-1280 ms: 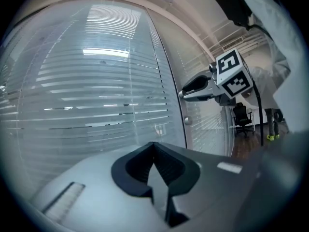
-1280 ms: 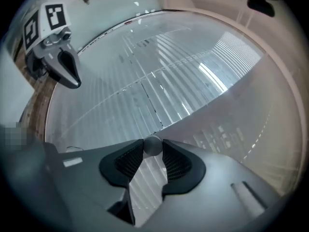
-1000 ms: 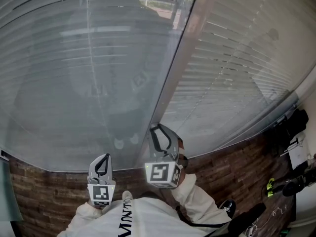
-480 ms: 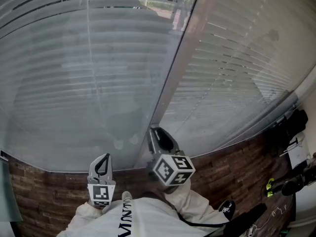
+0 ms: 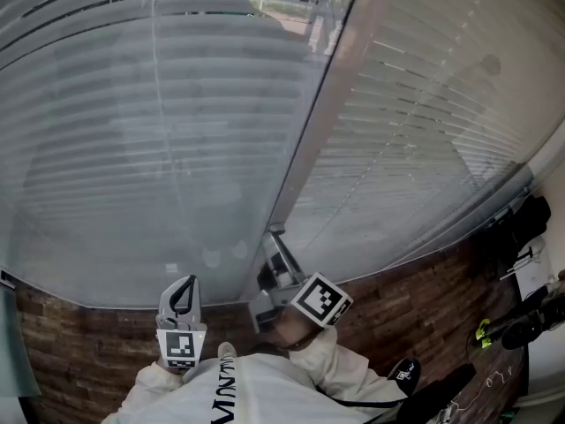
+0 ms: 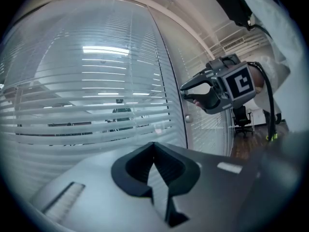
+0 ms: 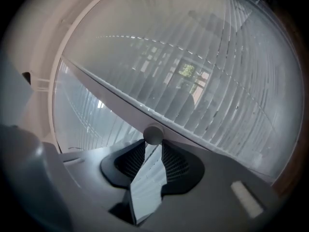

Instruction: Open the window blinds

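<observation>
White slatted blinds hang behind glass, a left pane (image 5: 159,131) and a right pane (image 5: 424,131), split by a pale upright frame (image 5: 322,104). My right gripper (image 5: 274,238) points level at that frame, rolled onto its side. Its jaws have just been closing and now grip a small round knob (image 7: 153,134) at their tips. In the left gripper view the right gripper (image 6: 185,90) reaches the frame from the right. My left gripper (image 5: 182,291) hangs lower left, away from the glass, shut and empty.
A second small knob (image 6: 188,119) sits on the frame below the right gripper. The floor is brown plank (image 5: 415,312). Dark bags and gear (image 5: 521,228) lie at the right. An office chair (image 6: 243,124) stands beyond the glass wall.
The right gripper has rolled about a quarter turn on the knob; its marker cube now faces sideways. Slats in the left pane look brighter and more distinct. The left gripper has not moved.
</observation>
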Action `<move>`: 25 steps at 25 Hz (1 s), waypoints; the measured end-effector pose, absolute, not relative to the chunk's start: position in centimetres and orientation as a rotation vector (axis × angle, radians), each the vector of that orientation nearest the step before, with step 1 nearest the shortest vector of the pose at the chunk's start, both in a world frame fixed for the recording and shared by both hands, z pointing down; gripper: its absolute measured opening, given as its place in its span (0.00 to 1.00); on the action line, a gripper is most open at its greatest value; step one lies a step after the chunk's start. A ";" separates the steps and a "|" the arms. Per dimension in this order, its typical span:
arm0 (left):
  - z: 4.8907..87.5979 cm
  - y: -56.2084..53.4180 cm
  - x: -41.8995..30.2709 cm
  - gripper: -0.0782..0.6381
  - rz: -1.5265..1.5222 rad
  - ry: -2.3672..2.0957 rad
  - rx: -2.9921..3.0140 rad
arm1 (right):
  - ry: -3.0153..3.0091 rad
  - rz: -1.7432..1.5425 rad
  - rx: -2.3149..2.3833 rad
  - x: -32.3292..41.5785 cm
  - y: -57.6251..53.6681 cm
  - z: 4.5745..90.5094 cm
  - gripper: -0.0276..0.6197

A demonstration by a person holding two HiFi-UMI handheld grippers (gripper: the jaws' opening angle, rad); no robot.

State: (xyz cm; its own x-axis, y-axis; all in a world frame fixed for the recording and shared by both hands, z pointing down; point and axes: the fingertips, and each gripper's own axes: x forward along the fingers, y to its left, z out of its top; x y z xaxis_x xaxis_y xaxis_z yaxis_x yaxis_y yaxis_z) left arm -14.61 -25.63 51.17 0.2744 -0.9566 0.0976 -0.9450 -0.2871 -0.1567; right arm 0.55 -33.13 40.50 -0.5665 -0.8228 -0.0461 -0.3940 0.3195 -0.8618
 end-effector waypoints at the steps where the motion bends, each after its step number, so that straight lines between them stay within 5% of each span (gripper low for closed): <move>1: 51.2 -25.7 -14.6 0.11 -0.268 1.834 -2.455 | 2.124 -1.162 -1.084 0.5 -33.1 40.6 0.20; 14: 51.4 -26.1 -14.4 0.11 -0.274 1.825 -2.464 | 2.781 -0.328 -1.538 0.4 -31.9 40.6 0.29; 25: 51.5 -26.3 -14.3 0.11 -0.272 1.813 -2.476 | 3.013 1.457 -1.872 -0.3 -32.1 39.6 0.30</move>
